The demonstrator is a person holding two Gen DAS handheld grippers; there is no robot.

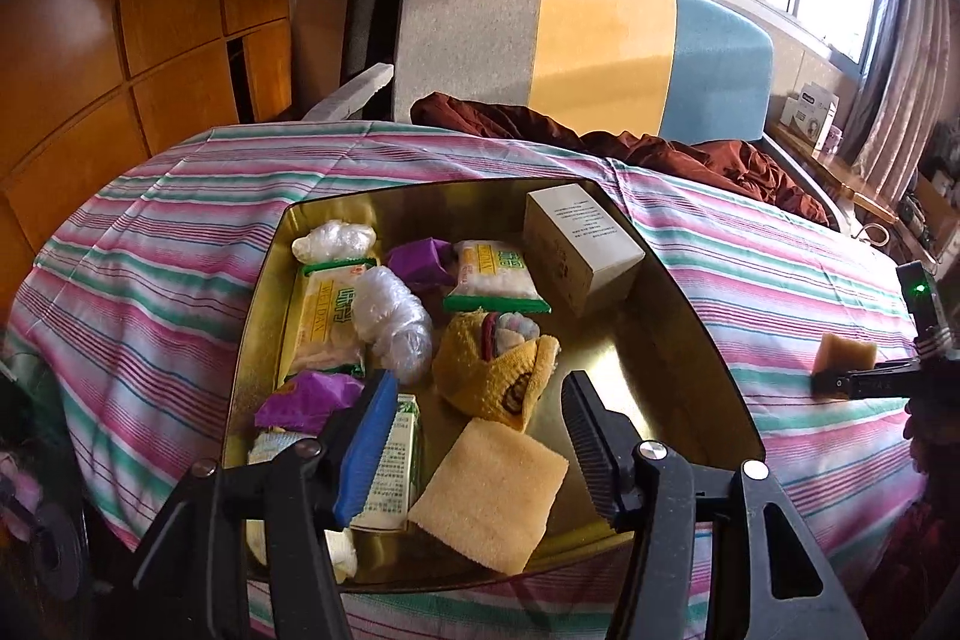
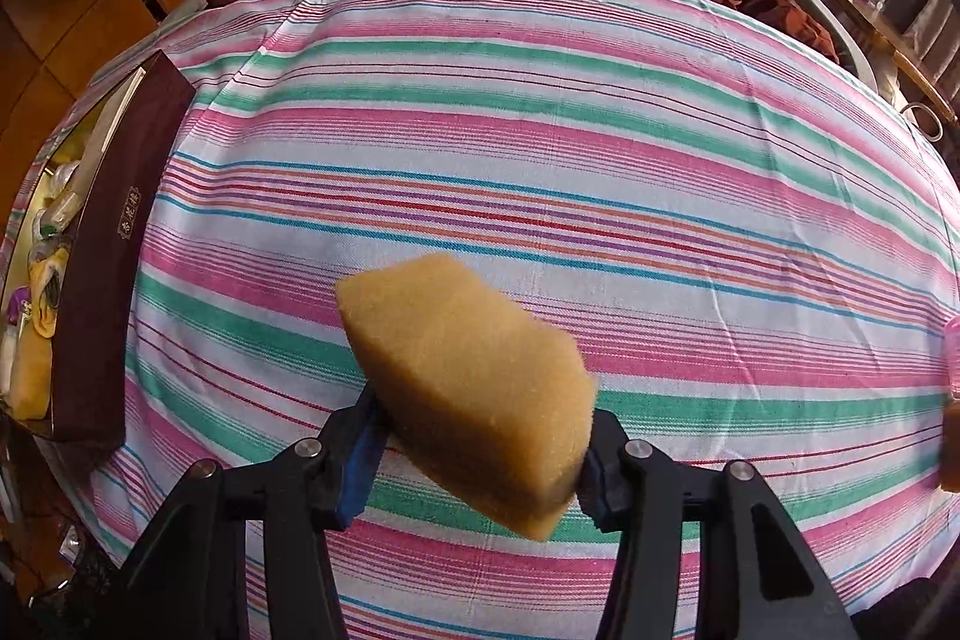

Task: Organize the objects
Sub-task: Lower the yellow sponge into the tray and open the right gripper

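A gold-lined box lies open on the striped bed and holds several items: a yellow sponge, a knitted yellow toy, a small carton, a cardboard box, snack packets and purple wrappers. My left gripper is open, hovering over the near end of the box above the sponge. My right gripper is shut on a second yellow sponge and holds it above the bedspread. It also shows at the right of the left wrist view. The box's maroon side shows at far left.
The striped bedspread covers the bed. A crumpled maroon blanket lies at the far side against a grey, yellow and blue headboard. Wooden cabinets stand to the left. A cluttered side table stands at the right under the window.
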